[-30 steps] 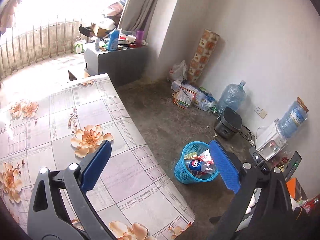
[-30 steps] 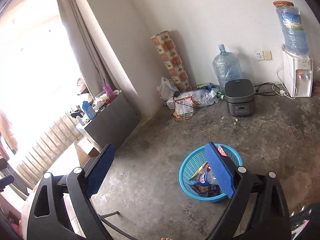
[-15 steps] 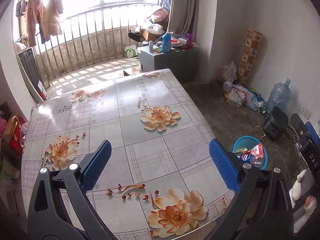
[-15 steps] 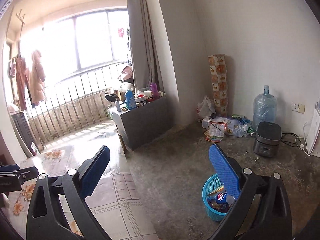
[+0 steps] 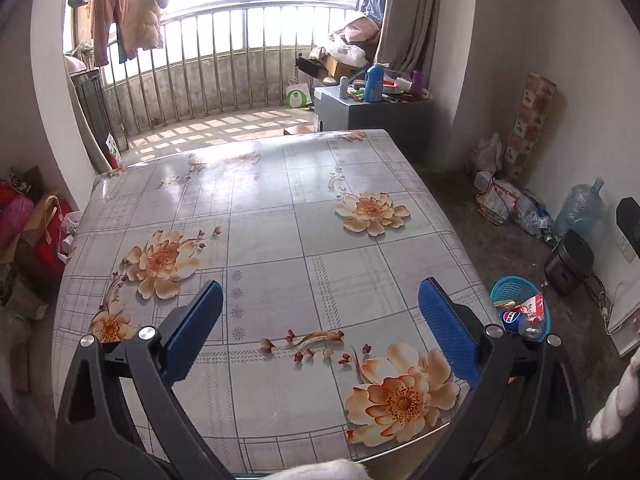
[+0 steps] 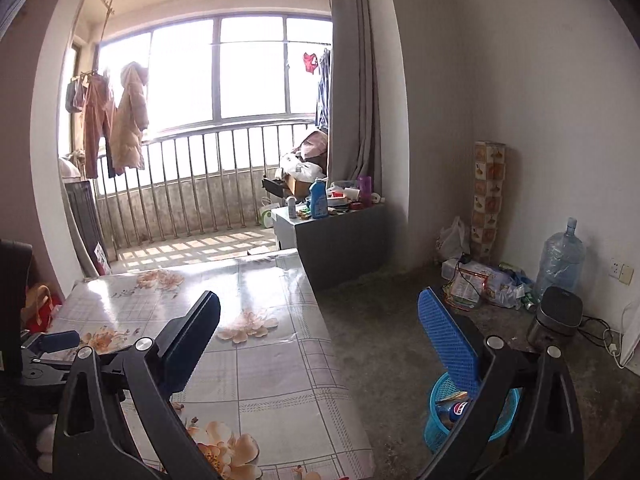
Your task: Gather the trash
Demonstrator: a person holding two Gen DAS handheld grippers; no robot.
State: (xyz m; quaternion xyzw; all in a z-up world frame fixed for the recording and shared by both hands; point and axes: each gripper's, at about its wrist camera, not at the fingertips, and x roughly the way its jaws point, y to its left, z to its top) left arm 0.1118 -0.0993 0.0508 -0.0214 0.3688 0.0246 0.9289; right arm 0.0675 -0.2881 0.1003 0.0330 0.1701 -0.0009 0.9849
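Observation:
My left gripper [image 5: 320,292] hangs open over the near part of a table with a flowered cloth [image 5: 280,240], and nothing is between its blue pads. On the floor to the table's right stands a blue trash basket [image 5: 508,286] holding a cola bottle [image 5: 516,318] and a red wrapper [image 5: 534,304]. My right gripper [image 6: 318,300] is open wide and empty, above the table's right edge [image 6: 320,320]. Its right finger hides part of the basket [image 6: 438,400]. I see no loose trash on the tabletop. Part of the left gripper [image 6: 56,340] shows at the far left of the right wrist view.
A grey cabinet [image 5: 372,112] with bottles stands beyond the table by the balcony railing. Along the right wall are a tall patterned box [image 6: 488,196], plastic bags [image 6: 480,280], a water jug [image 6: 560,260] and a rice cooker [image 6: 558,316]. Bags [image 5: 28,220] lie left of the table.
Both views have swung from the floor and basket towards the table and window. The basket has slid to the right edge. The right gripper has risen and rolled upright. Both stay open.

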